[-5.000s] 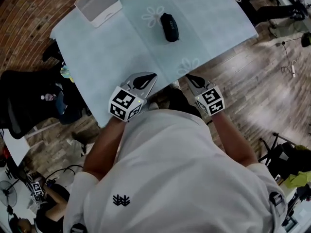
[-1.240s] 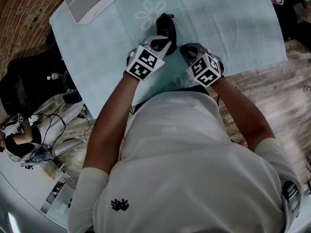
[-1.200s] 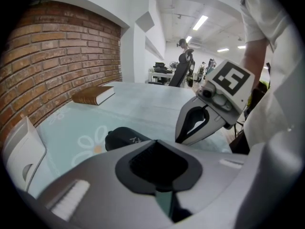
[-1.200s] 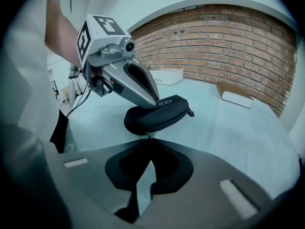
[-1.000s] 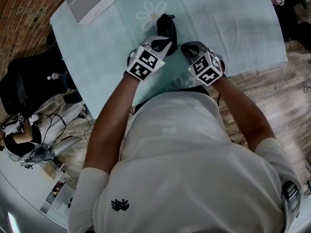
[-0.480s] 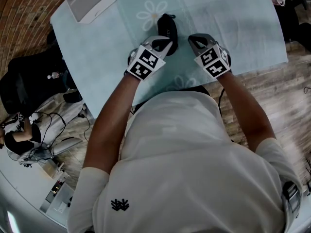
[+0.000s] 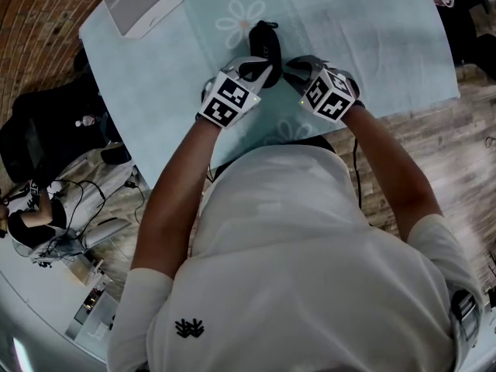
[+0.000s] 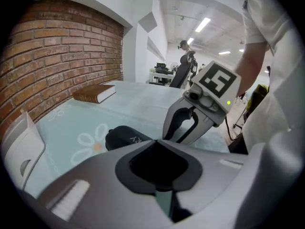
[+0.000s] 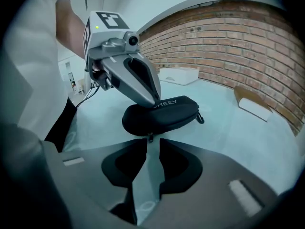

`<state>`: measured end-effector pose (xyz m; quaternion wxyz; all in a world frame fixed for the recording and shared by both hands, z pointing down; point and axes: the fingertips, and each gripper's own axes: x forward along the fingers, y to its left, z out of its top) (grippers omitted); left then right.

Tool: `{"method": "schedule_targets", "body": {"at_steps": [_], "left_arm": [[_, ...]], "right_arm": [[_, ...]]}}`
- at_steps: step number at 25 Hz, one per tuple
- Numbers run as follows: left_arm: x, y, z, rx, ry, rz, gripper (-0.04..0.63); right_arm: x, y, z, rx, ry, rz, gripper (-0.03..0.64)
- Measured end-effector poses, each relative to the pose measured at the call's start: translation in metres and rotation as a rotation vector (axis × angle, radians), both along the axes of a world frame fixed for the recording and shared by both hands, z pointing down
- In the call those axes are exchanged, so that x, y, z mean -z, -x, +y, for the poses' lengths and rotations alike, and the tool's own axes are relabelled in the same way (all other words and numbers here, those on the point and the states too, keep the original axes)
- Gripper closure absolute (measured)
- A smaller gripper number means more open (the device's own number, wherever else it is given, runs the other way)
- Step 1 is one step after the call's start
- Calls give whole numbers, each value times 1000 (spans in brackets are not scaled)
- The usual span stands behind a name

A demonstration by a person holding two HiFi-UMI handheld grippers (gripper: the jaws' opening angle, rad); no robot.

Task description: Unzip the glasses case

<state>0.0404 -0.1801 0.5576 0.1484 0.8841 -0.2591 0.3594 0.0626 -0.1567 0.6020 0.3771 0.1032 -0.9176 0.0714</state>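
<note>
On the pale surface (image 9: 228, 128), the left gripper (image 9: 150, 98), jaws together, is pinning the glasses case (image 9: 162, 113); the right gripper (image 9: 148, 146), jaws slightly apart, is nearing the zipper pull (image 9: 150, 138), needing to pinch it next.

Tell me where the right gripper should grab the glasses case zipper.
Probably pinch the small zipper pull dangling at the glasses case's near end, coming level from the right gripper's side: it hangs clear of the shell, facing those open jaws, while the left gripper pins the top.
</note>
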Motion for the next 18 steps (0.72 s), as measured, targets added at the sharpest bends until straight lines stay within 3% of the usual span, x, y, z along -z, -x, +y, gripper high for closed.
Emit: {"method": "schedule_targets", "body": {"at_steps": [11,15,18], "left_arm": [[0,0,-1,5,0,21,543],[1,1,-1,18,9,37,543],[2,2,-1,17,10,39,543]], "right_arm": [[-10,14,1,260,9,96,546],[-9,15,3,275,59,102,588],[-7,15,4,229,88,80,589]]}}
